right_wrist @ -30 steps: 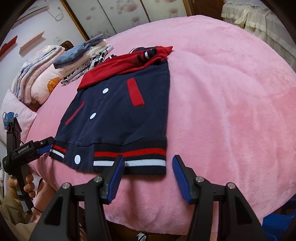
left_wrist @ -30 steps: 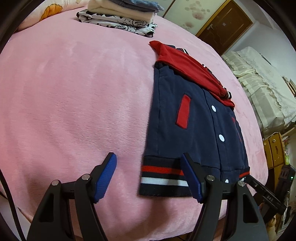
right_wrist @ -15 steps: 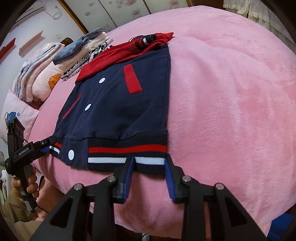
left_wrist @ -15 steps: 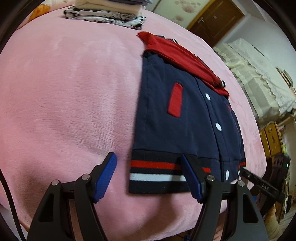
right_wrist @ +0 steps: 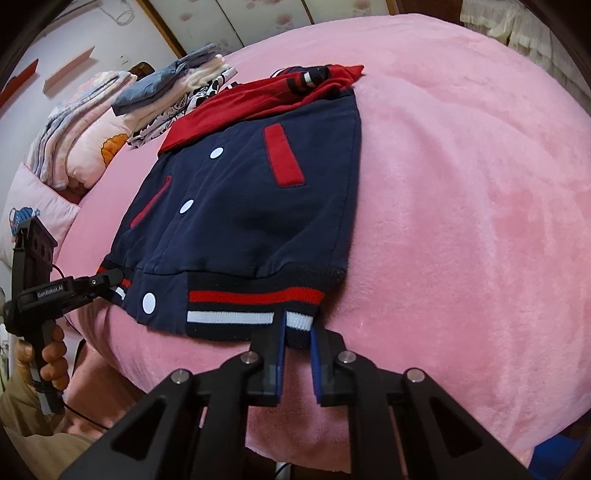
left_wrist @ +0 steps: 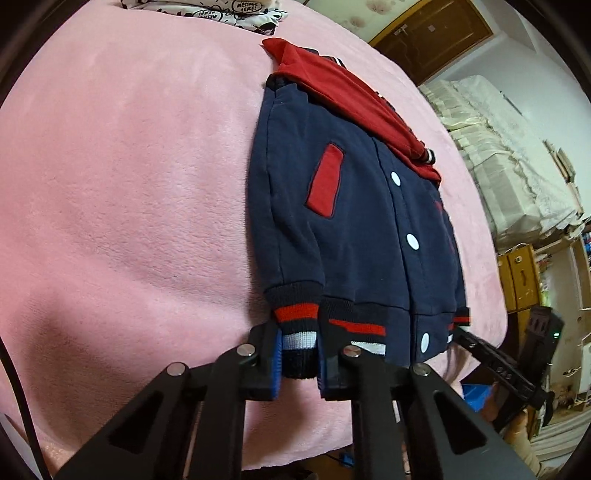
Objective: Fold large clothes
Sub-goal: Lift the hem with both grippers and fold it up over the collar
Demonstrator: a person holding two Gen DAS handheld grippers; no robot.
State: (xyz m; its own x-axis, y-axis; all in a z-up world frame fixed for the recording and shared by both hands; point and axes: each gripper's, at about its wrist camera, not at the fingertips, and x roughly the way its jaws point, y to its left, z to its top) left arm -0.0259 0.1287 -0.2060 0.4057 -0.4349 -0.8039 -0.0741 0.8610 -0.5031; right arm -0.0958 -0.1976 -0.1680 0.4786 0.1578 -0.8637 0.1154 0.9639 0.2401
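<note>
Lying face up on the pink blanket [right_wrist: 461,192], the navy jacket [right_wrist: 251,206] shows its white snaps, red pocket trims and striped hem toward you, with the red sleeves [right_wrist: 258,99] folded across its far end. Your left gripper [left_wrist: 299,354] is clamped on the hem's left corner: the ribbed band bunches and stands up between the blue pads [left_wrist: 276,363], and the fabric beside it puckers. Your right gripper [right_wrist: 297,349] is clamped on the hem near its right corner, the white stripe pinched between the fingers. How deep either bite goes is hidden by the pads themselves.

In the right wrist view your left gripper [right_wrist: 107,282] appears again at the far hem corner, its tips buried in the fabric, with your left hand [right_wrist: 48,354] on the handle partly cut off by the frame edge. In the left wrist view the right gripper [left_wrist: 480,347] shows only as a dark body past the hem; its tips cannot be made out.

Beyond the jacket sits a stack of folded clothes [right_wrist: 177,85], cropped in the left view. Pillows [right_wrist: 81,136] lie further left, and a wooden door [left_wrist: 432,33] stands behind.
</note>
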